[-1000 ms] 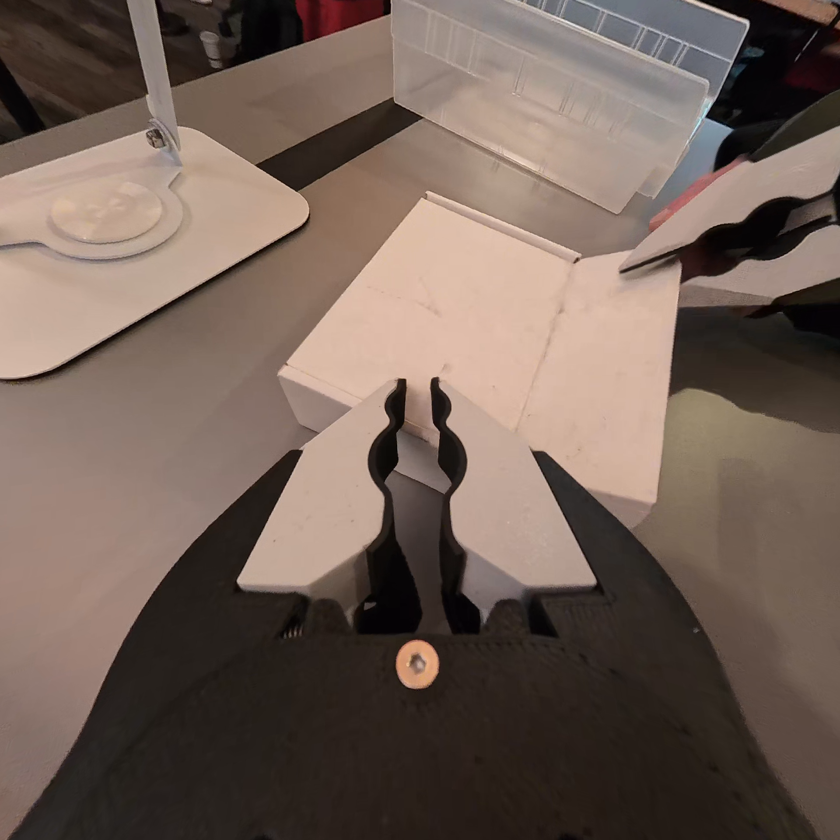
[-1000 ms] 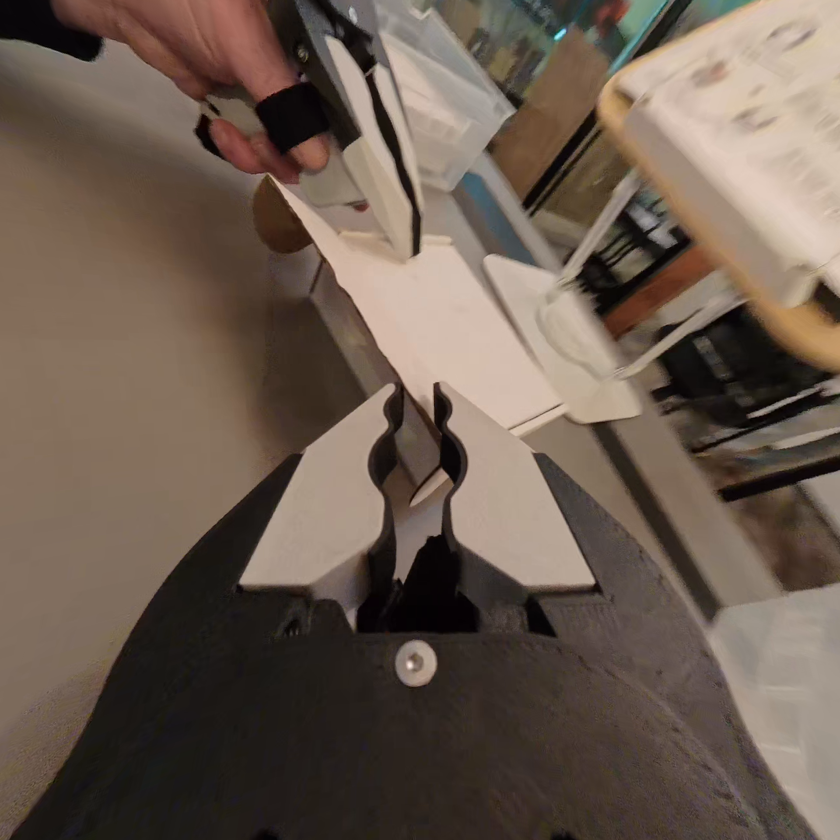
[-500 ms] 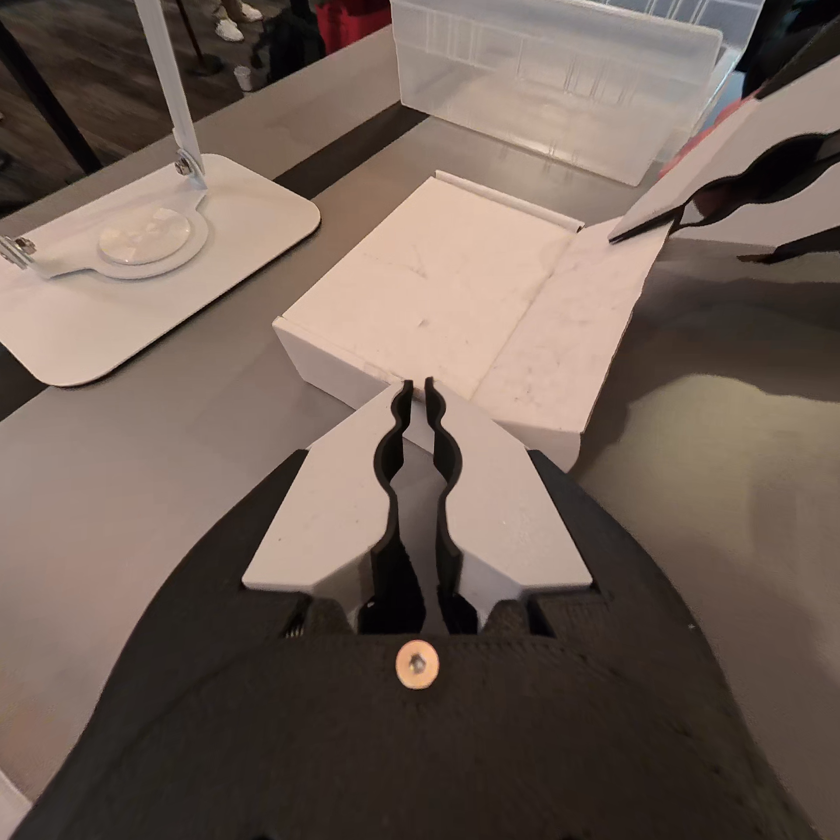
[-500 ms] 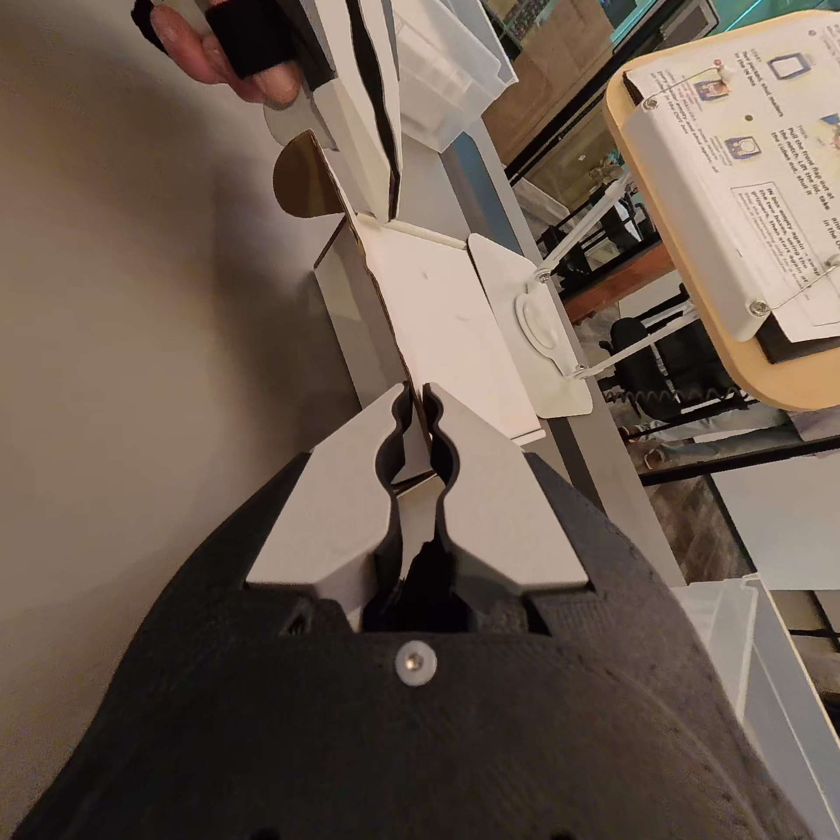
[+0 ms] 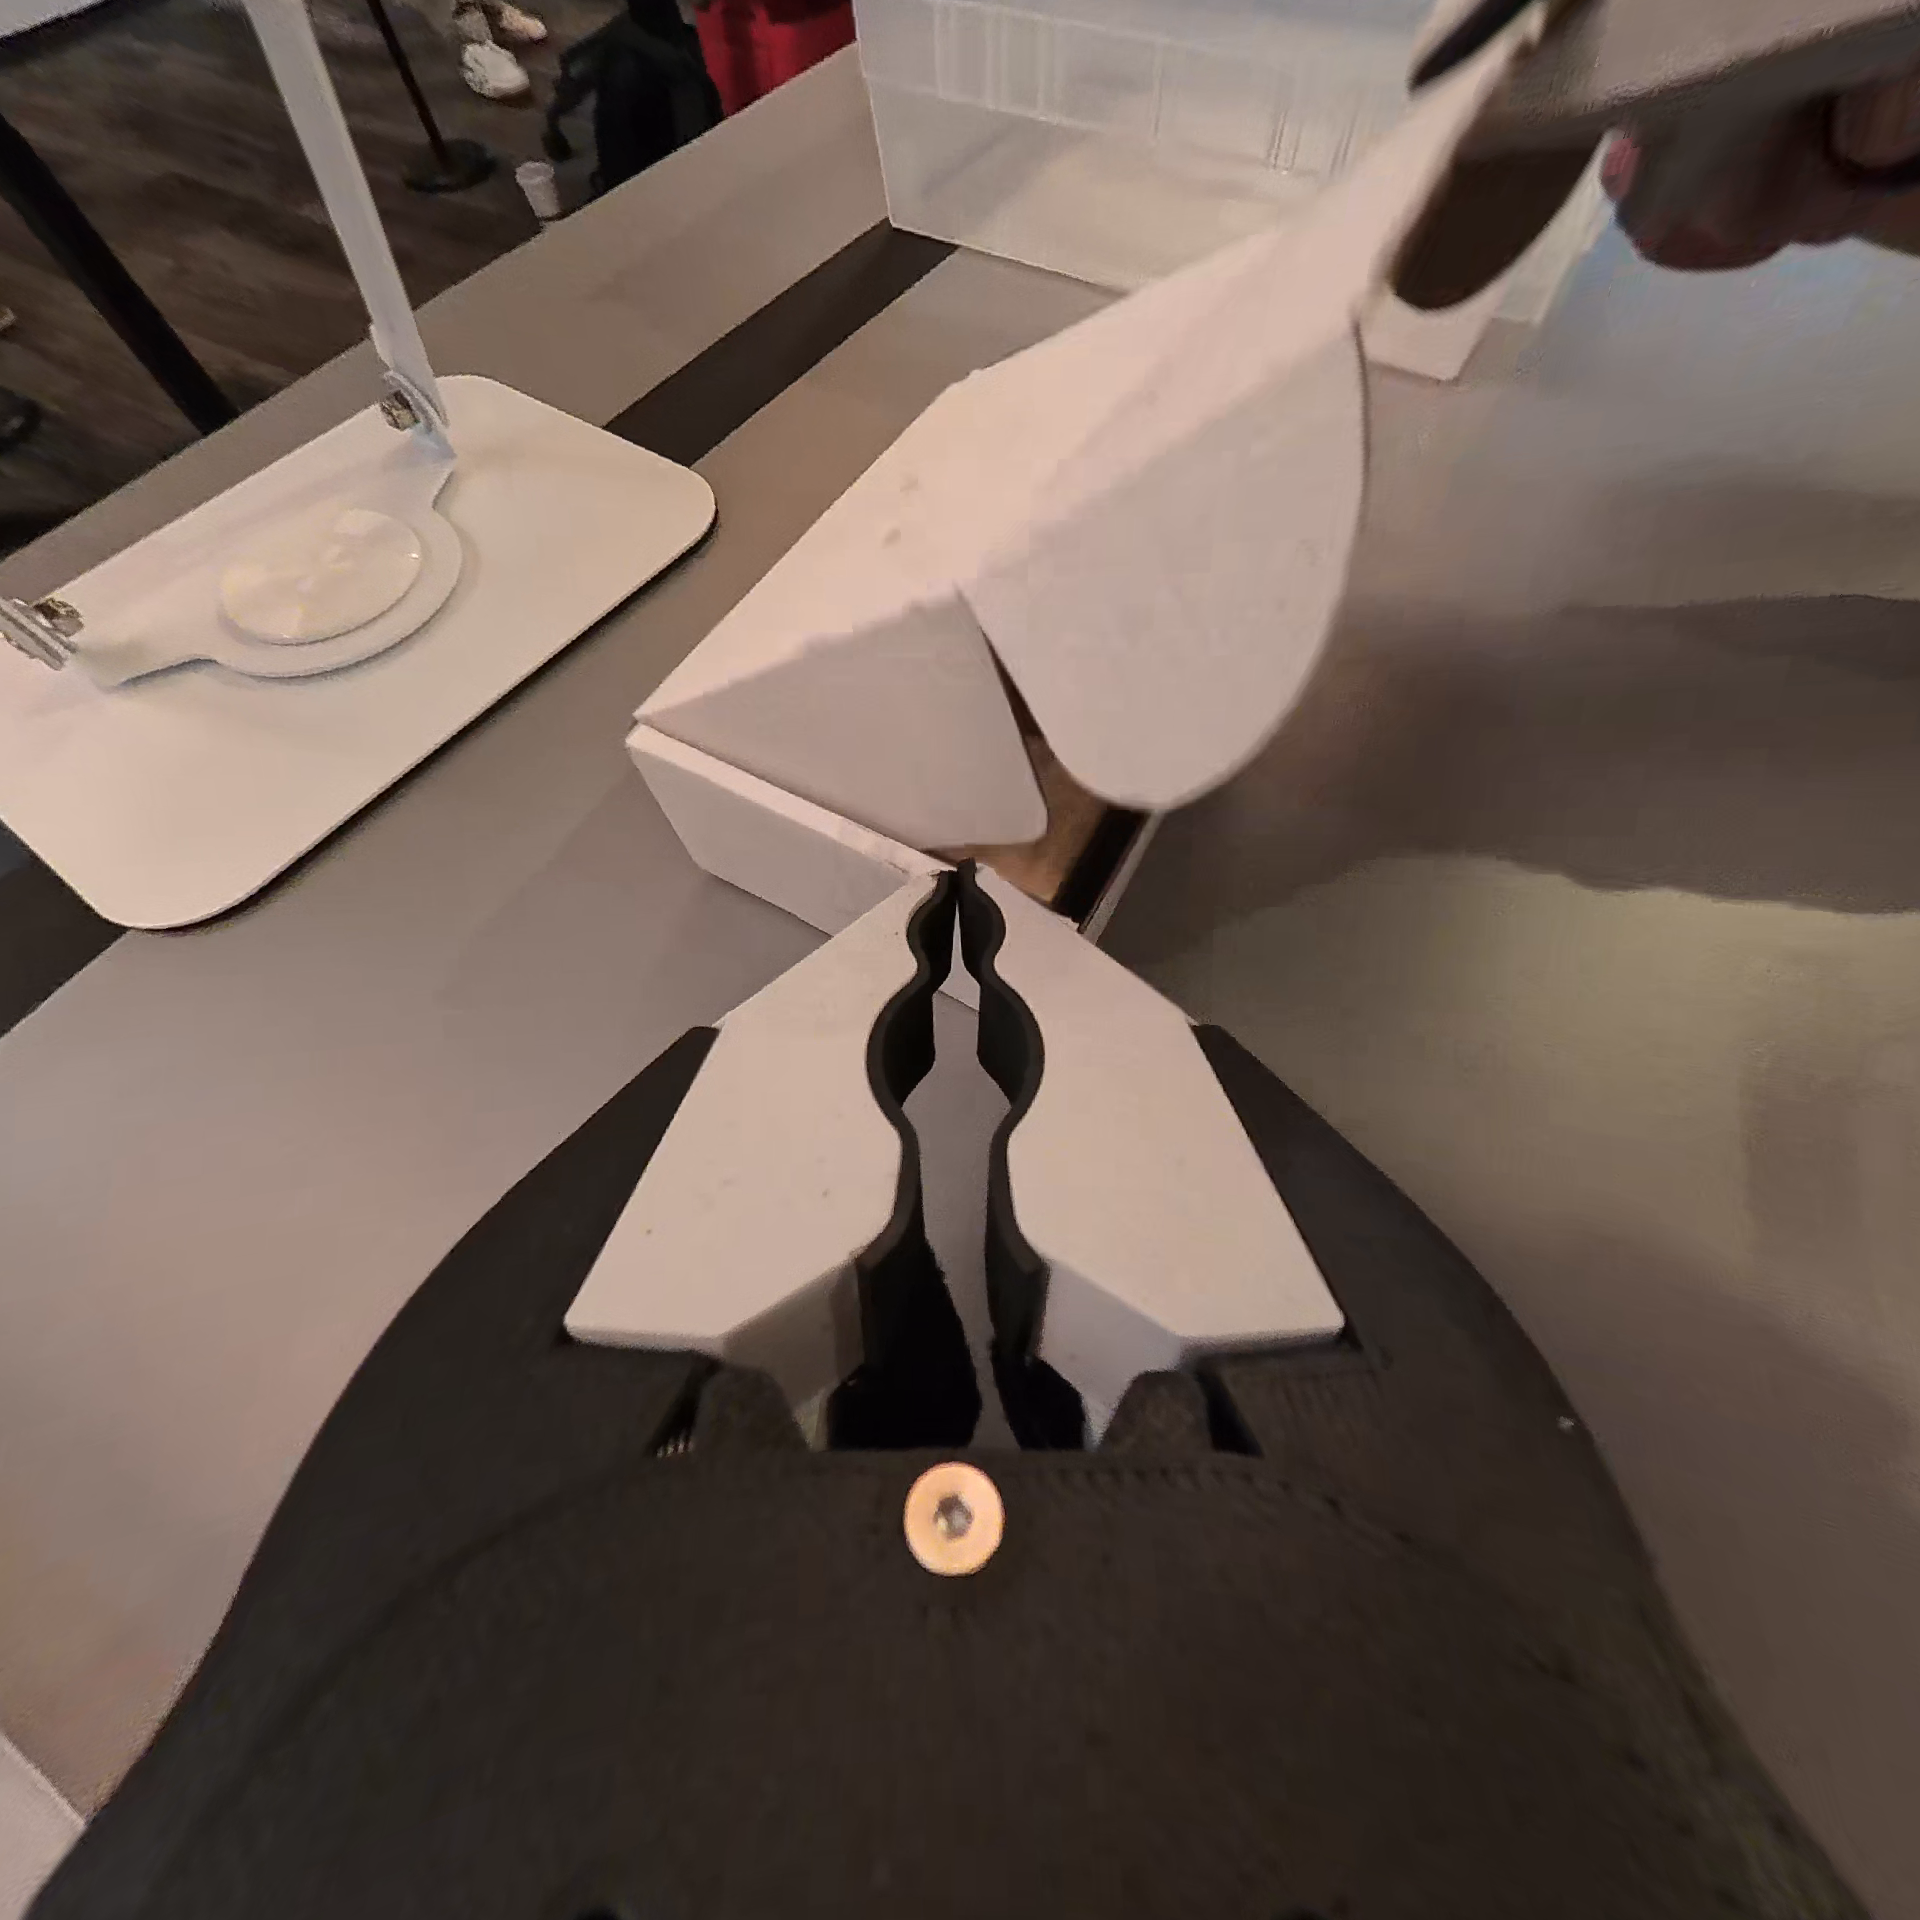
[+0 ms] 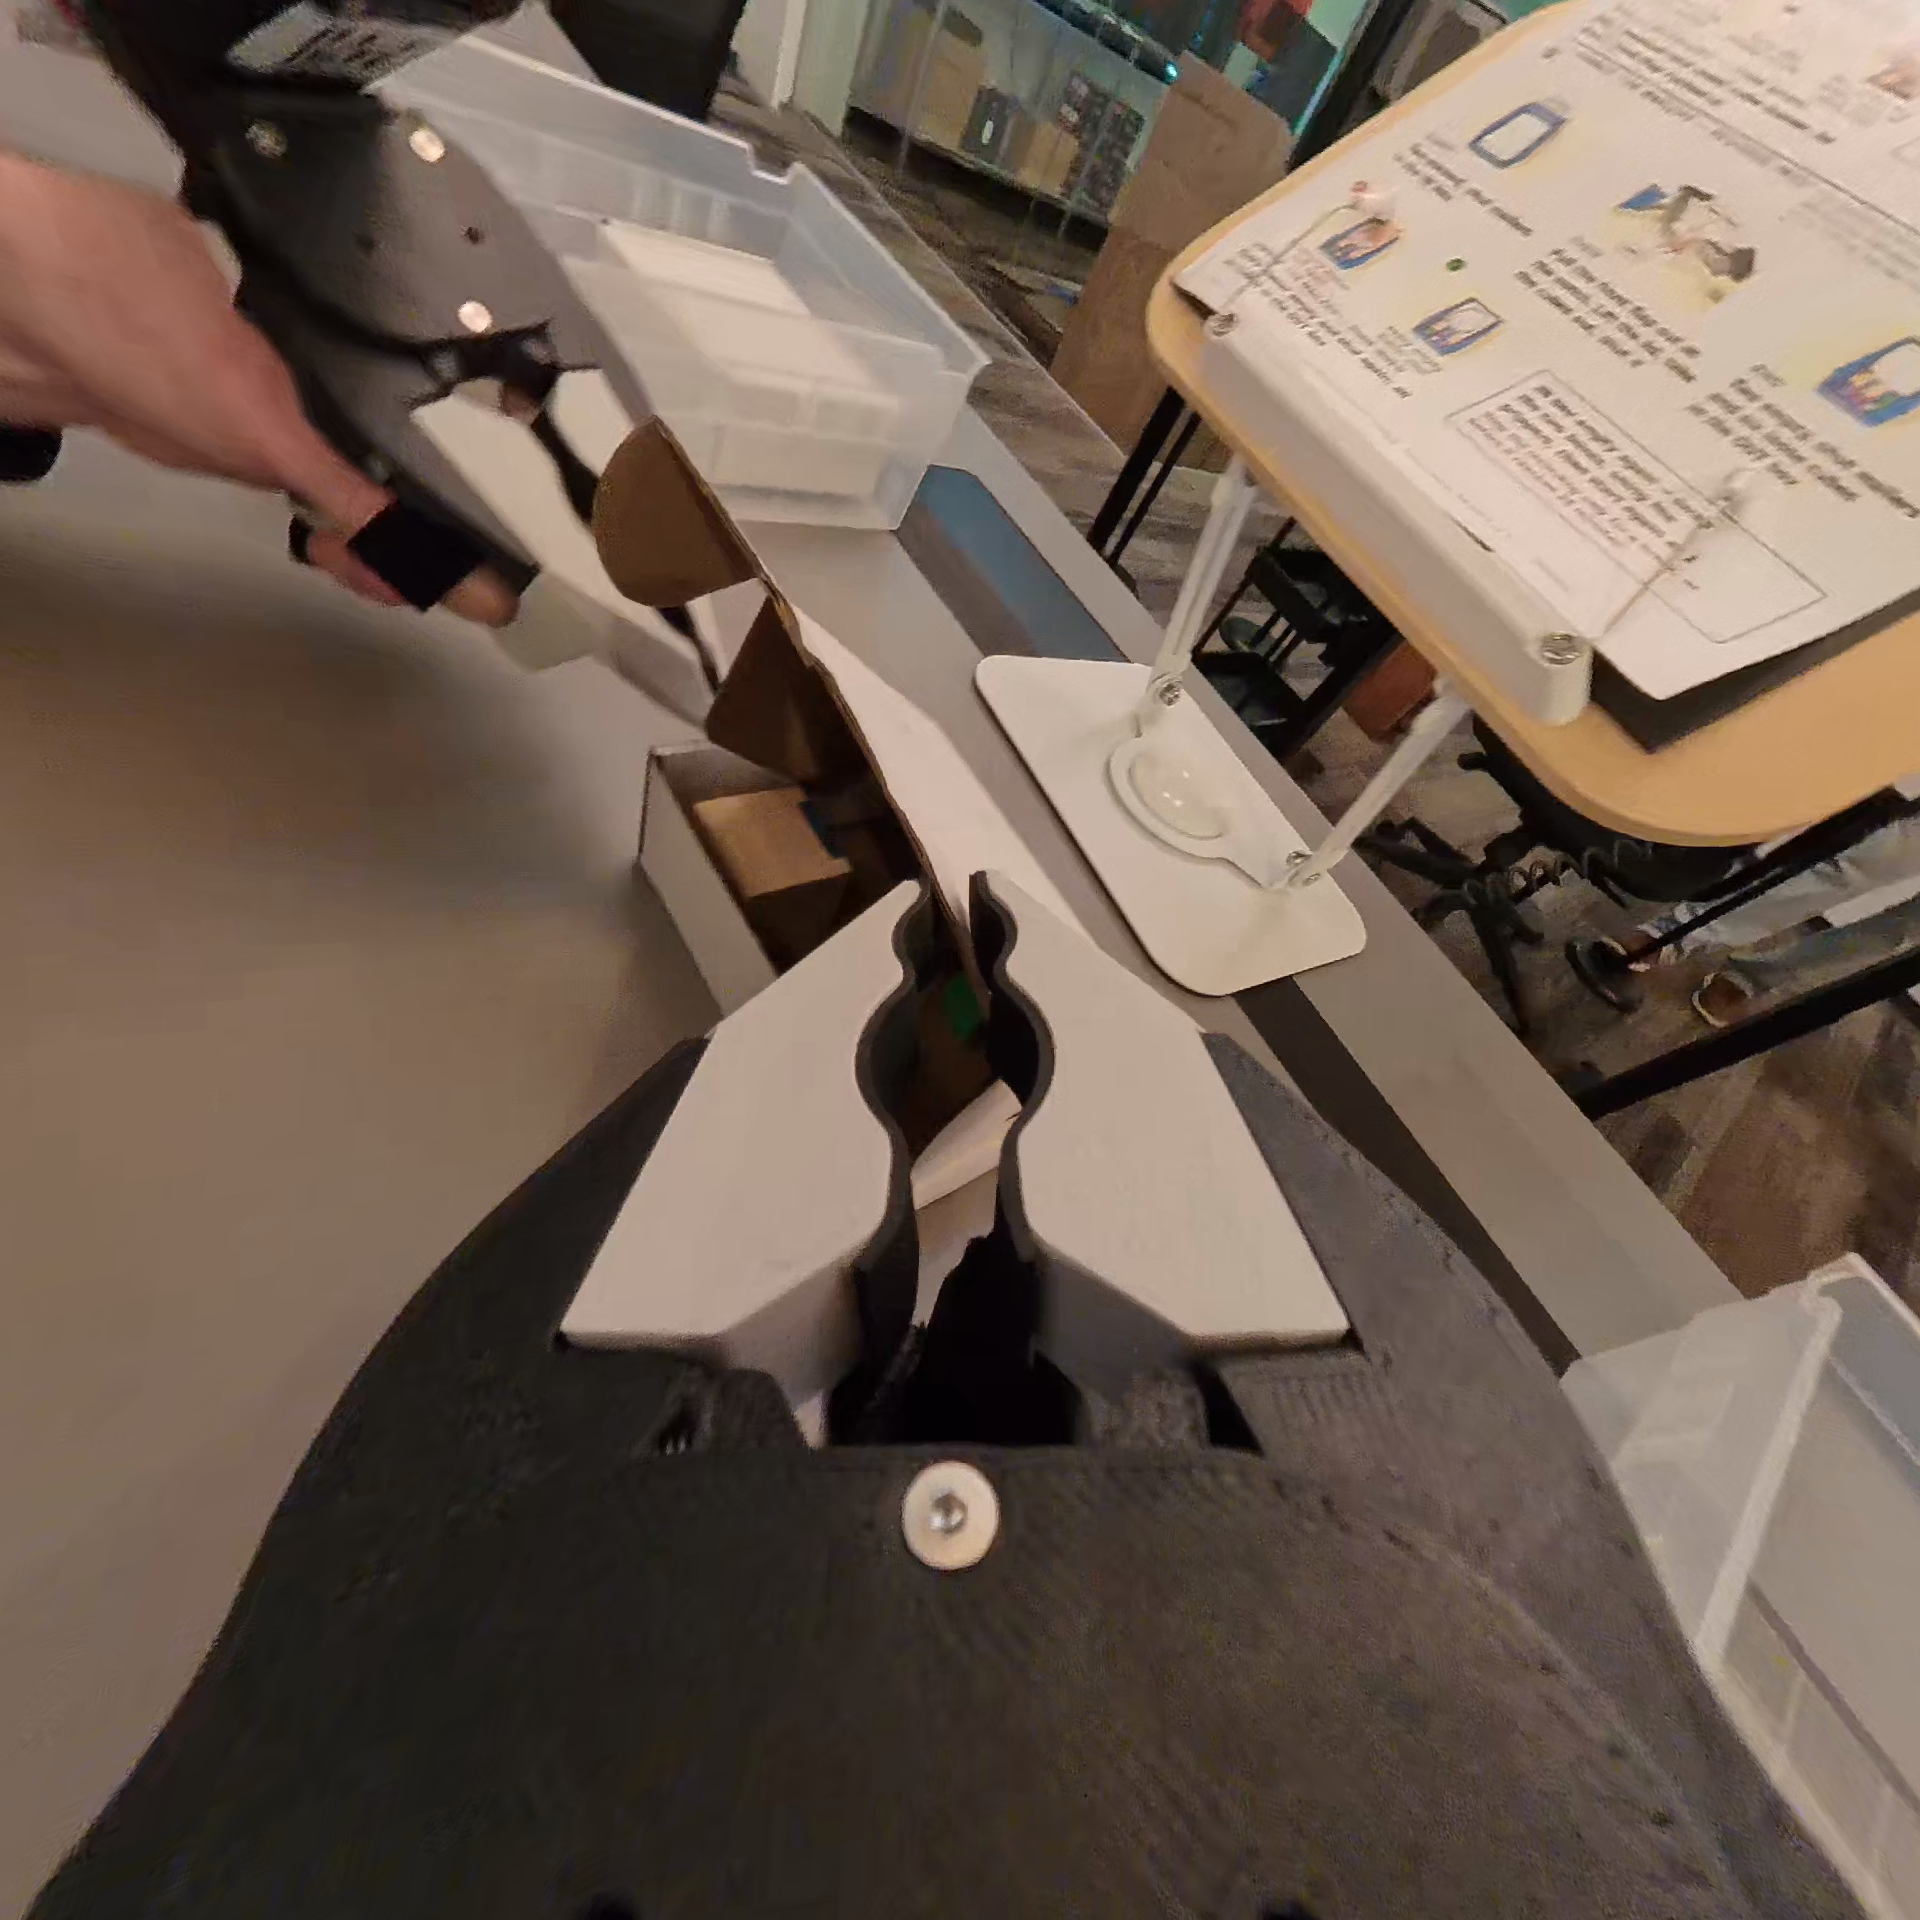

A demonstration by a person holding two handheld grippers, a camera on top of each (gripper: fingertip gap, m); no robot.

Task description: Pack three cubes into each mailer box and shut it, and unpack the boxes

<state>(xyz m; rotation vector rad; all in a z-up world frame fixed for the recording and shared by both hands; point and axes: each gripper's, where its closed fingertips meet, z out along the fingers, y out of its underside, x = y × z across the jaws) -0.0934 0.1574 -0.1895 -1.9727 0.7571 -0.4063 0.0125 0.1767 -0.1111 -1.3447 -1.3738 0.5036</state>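
A white mailer box (image 5: 769, 821) sits on the grey table. Its lid (image 5: 1143, 499) is raised at a slant, with one side ear (image 5: 883, 727) hanging down. My right gripper (image 6: 951, 904) is shut on the lid's front flap (image 6: 831, 727), and the cardboard edge runs between its pads. Its fingers (image 5: 1714, 73) show at the top right of the left wrist view. My left gripper (image 5: 956, 883) is shut with nothing in it, tips at the box's front corner. Its fingers (image 6: 488, 468) show in the right wrist view. Inside the box I see a tan block (image 6: 769, 842), a bit of blue (image 6: 821, 821) and a bit of green (image 6: 961, 1003).
A white stand base (image 5: 312, 644) lies left of the box and carries a tilted board with printed sheets (image 6: 1558, 364). A clear plastic bin (image 6: 748, 343) stands behind the box. Another clear bin (image 6: 1766, 1558) is at the near right. The table edge (image 6: 1351, 1091) runs past the stand.
My right gripper closed on the lid's front flap and lifted it, so the flat lid now stands open at a slant. My left gripper closed on air and moved to the box's front corner.
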